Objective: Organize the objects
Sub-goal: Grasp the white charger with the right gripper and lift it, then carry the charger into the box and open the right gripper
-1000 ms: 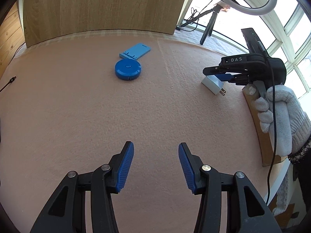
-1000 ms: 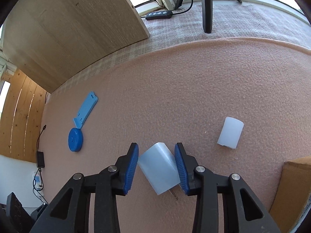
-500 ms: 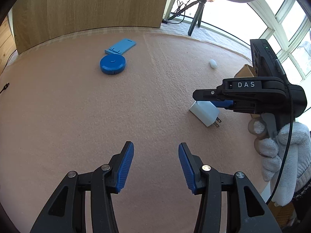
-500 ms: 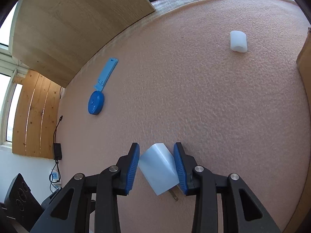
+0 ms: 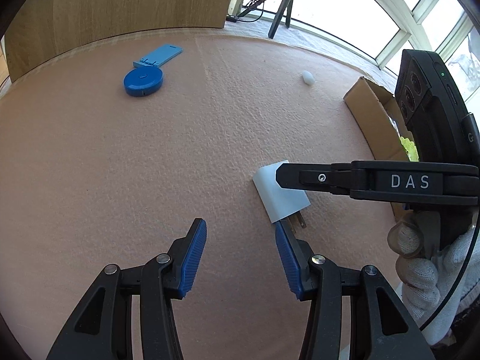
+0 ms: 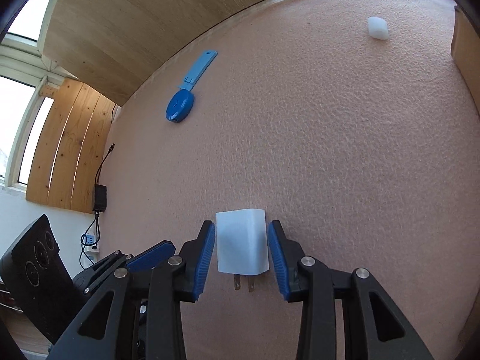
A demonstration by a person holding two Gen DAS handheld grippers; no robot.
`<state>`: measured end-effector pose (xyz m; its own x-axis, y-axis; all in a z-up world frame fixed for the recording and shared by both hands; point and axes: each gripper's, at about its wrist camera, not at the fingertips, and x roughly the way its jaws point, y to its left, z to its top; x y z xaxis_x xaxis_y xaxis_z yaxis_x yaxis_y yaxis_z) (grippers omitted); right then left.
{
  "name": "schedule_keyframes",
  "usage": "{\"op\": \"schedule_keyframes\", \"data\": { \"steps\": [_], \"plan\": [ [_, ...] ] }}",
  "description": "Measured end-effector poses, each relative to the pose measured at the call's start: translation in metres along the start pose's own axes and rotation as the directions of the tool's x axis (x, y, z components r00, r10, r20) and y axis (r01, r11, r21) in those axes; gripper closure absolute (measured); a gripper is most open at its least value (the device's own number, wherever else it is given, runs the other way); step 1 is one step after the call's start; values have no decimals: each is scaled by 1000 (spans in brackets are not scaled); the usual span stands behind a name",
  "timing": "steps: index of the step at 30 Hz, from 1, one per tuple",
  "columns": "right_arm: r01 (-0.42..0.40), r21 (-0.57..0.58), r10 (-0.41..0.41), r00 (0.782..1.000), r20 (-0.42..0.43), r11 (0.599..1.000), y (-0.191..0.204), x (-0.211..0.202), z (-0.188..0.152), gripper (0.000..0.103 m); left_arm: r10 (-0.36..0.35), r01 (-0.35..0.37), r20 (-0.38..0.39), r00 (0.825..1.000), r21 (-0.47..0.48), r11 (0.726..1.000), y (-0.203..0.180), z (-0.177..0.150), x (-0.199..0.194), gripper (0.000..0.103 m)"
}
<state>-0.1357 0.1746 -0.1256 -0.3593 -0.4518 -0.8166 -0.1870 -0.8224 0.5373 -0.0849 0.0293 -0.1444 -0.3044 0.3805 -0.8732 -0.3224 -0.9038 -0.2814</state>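
Left wrist view: we see the white charger (image 5: 280,196) held by the right hand-held gripper (image 5: 280,177) just ahead-right of our empty, half-open left hand-held gripper (image 5: 240,255). Right wrist view: charger between the pads (prongs toward us) — its long axis along the fingers (image 6: 207,255).

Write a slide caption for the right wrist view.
Right gripper grips a white wall charger above pink carpet.

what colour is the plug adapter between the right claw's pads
White, with two metal prongs: the plug adapter shows best in the right wrist view.
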Motion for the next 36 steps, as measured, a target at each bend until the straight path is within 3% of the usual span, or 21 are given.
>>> {"op": "schedule_keyframes", "data": {
  "steps": [6,9,18,23,28,36],
  "plan": [
    [64,-147,-64,998,3,987,9,-10,-9,68,-17,17,4,1000,11,1000,-11,3,9,50],
    [56,-156,-57,998,-6,986,7,-10,-10,68,-35,35,9,999,21,999,-17,3,12,42],
    [23,-164,-32,998,-55,986,7,1,-8,68,-62,62,3,998,45,997,-27,8,26,42],
    [8,-154,-19,998,-67,988,6,4,-5,68,-82,81,9,997,30,996,-27,11,29,44],
    [6,-153,-18,997,-75,988,7,7,-4,68,-98,98,-1,995,30,995,-26,11,32,58],
    [23,-167,-38,996,-82,986,10,9,-4,68,-98,98,7,995,28,995,-26,10,30,58]
  ]
}}
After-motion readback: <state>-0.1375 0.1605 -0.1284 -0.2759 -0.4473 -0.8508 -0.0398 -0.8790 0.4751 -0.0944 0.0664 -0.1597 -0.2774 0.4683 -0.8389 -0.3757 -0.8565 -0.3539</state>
